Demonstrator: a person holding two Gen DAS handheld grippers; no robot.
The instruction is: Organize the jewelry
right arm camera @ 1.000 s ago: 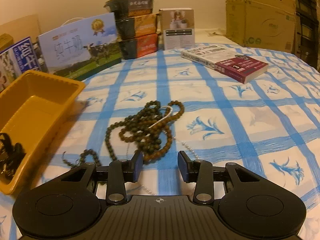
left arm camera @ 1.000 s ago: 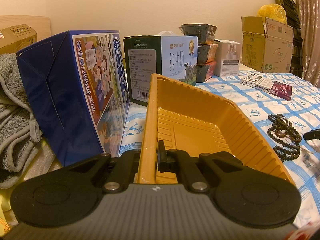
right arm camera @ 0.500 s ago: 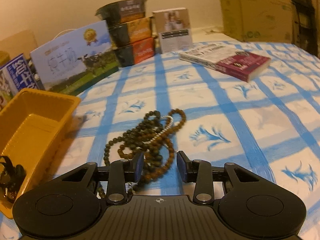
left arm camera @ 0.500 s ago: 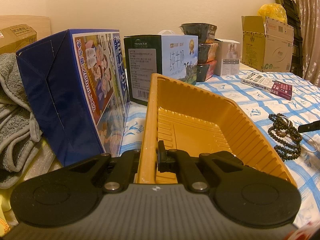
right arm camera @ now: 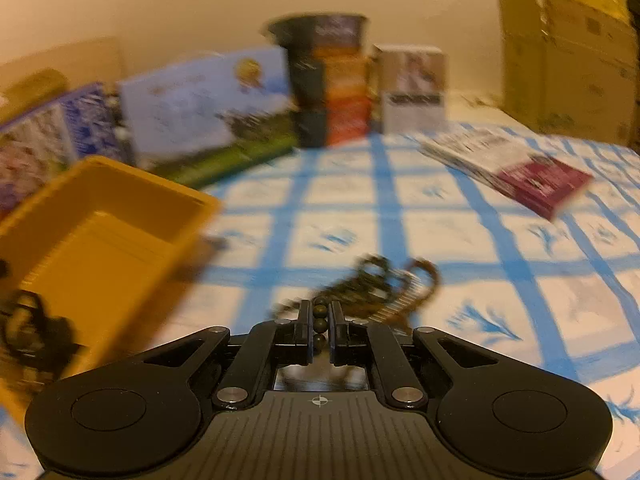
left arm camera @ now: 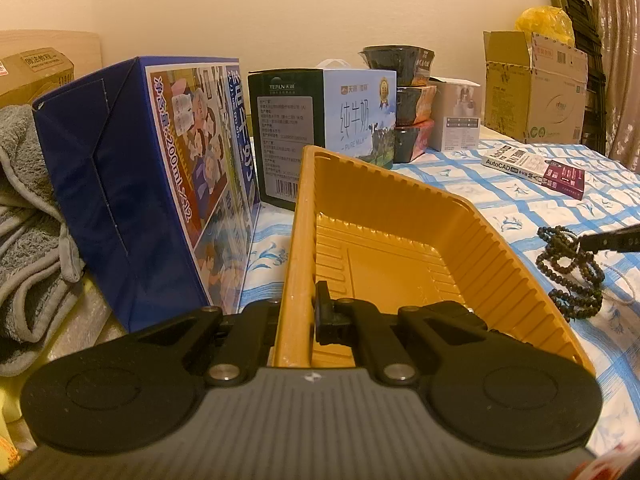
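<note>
right tongs [right arm camera: 320, 326] just closing, pinching dark bead strand [right arm camera: 362, 286] on blue-checked cloth, beside yellow tray [left arm camera: 400, 256] | left tongs [left arm camera: 298, 320] clamped on tray wall | beads: light, limp, tangle-prone; grip bunched loops, lift slowly

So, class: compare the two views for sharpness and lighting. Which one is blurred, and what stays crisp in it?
Left wrist view: sharp throughout, warm yellowish light, fisheye bending at the edges, ribbed yellow plastic tray crisp. Right wrist view: motion-smeared background, but the right claw and the dark round beads of the necklace pinched between its pads stay sharp.
</note>
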